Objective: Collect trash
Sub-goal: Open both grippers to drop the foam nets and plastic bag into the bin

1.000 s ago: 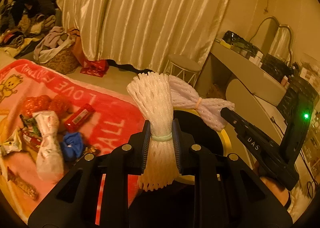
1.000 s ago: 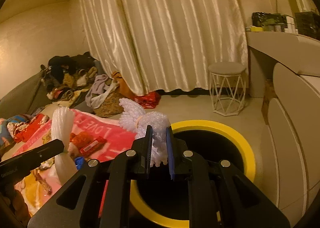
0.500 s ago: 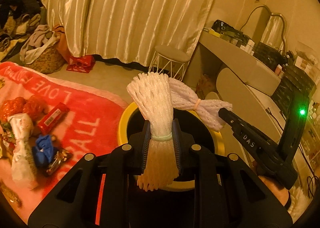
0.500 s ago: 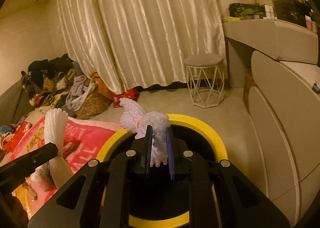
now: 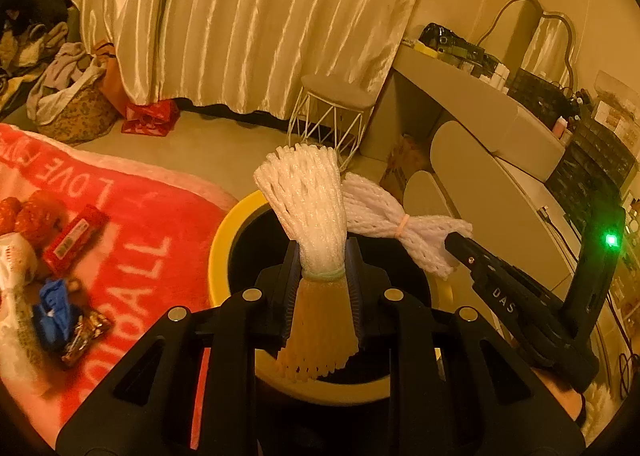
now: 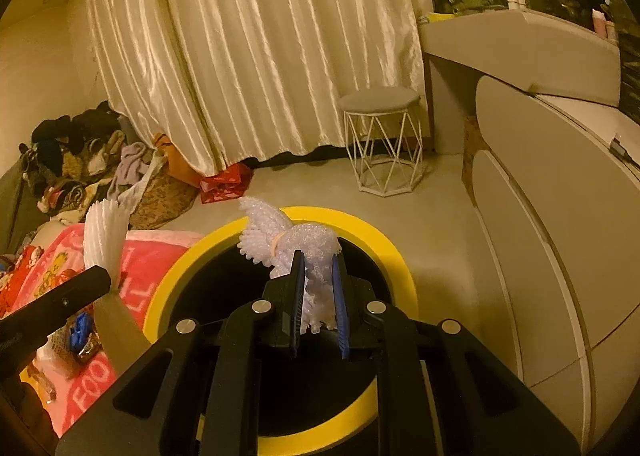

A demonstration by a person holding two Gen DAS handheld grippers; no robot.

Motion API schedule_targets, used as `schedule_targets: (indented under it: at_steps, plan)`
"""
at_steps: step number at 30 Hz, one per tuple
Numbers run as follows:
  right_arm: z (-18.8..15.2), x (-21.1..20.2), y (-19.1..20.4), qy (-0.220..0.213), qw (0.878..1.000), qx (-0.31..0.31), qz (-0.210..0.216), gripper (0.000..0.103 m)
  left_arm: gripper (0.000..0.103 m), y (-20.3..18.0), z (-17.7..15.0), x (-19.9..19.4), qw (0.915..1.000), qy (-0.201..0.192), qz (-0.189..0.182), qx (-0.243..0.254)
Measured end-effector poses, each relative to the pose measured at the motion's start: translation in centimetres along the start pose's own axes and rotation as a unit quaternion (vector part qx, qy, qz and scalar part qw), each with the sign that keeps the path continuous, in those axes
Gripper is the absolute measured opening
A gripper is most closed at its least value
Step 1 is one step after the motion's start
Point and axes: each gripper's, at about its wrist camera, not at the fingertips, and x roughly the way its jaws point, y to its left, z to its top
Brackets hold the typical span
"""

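Note:
A round bin with a yellow rim (image 5: 224, 232) and black inside stands on the floor right below both grippers. My left gripper (image 5: 322, 252) is shut on a bundle of white foam fruit net (image 5: 308, 199) tied with a green band, held upright over the bin's mouth. My right gripper (image 6: 318, 260) holds a second white foam net (image 6: 296, 236), tied with an orange band, above the bin (image 6: 384, 244). Its jaws are opening, with the net still between the pads. In the left wrist view the right gripper (image 5: 456, 240) reaches in from the right with its net (image 5: 384, 215).
Left of the bin lies a red-pink blanket (image 5: 140, 223) strewn with wrappers, among them a red packet (image 5: 76, 240) and a blue scrap (image 5: 56, 304). A white wire stool (image 6: 380, 135) stands behind the bin. Pale cabinets (image 6: 540, 215) line the right side, and clothes (image 6: 80, 159) are piled far left.
Both grippers have moved right and down with their nets, from beside the blanket to above the bin's mouth. The gap between the right jaws has widened slightly.

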Motion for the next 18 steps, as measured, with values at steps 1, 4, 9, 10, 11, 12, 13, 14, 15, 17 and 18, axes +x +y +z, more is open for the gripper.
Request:
schedule_targets:
  at_steps: [1, 4, 9, 10, 11, 12, 13, 14, 15, 17, 18]
  plan:
    - [-0.1, 0.1, -0.1, 0.003, 1.0, 0.003, 0.0, 0.016, 0.019, 0.1, 0.0, 0.3, 1.0, 0.0, 0.002, -0.001]
    - [-0.3, 0.8, -0.5, 0.02, 1.0, 0.015, -0.002, 0.039, 0.049, 0.7, 0.2, 1.1, 0.9999, 0.004, -0.001, -0.012]
    - [-0.3, 0.7, -0.4, 0.011, 1.0, 0.018, -0.008, 0.058, 0.089, 1.7, 0.2, 0.5, 0.9996, -0.005, 0.006, -0.025]
    - [-0.2, 0.7, -0.2, 0.008, 1.0, 0.015, -0.008, 0.06, 0.091, 1.7, 0.1, 0.3, 0.9996, -0.007, 0.005, -0.026]
    - [-0.3, 0.6, 0.1, 0.004, 1.0, 0.011, -0.006, 0.062, 0.091, 1.9, 0.1, 0.0, 0.9996, -0.008, 0.006, -0.025]
    - [-0.3, 0.5, 0.2, 0.001, 1.0, 0.008, -0.004, 0.063, 0.091, 1.9, -0.1, -0.3, 0.9996, -0.009, 0.007, -0.024]
    - [-0.3, 0.3, 0.5, -0.003, 1.0, 0.005, -0.002, 0.064, 0.091, 2.1, -0.2, -0.6, 0.9996, -0.009, 0.009, -0.024]
    - [-0.3, 0.2, 0.7, -0.005, 1.0, 0.002, 0.001, 0.065, 0.091, 2.1, -0.3, -0.8, 0.9996, -0.01, 0.011, -0.023]
    - [-0.2, 0.2, 0.7, -0.007, 1.0, 0.001, 0.005, 0.065, 0.091, 2.3, -0.4, -1.1, 0.9996, -0.012, 0.013, -0.023]
    - [-0.2, -0.1, 1.1, -0.011, 1.0, -0.005, 0.012, 0.066, 0.091, 2.5, -0.4, -1.7, 0.9993, -0.018, 0.02, -0.025]
    - [-0.1, -0.3, 1.4, -0.013, 1.0, -0.009, 0.017, 0.067, 0.091, 2.8, -0.4, -1.9, 0.9992, -0.02, 0.023, -0.026]
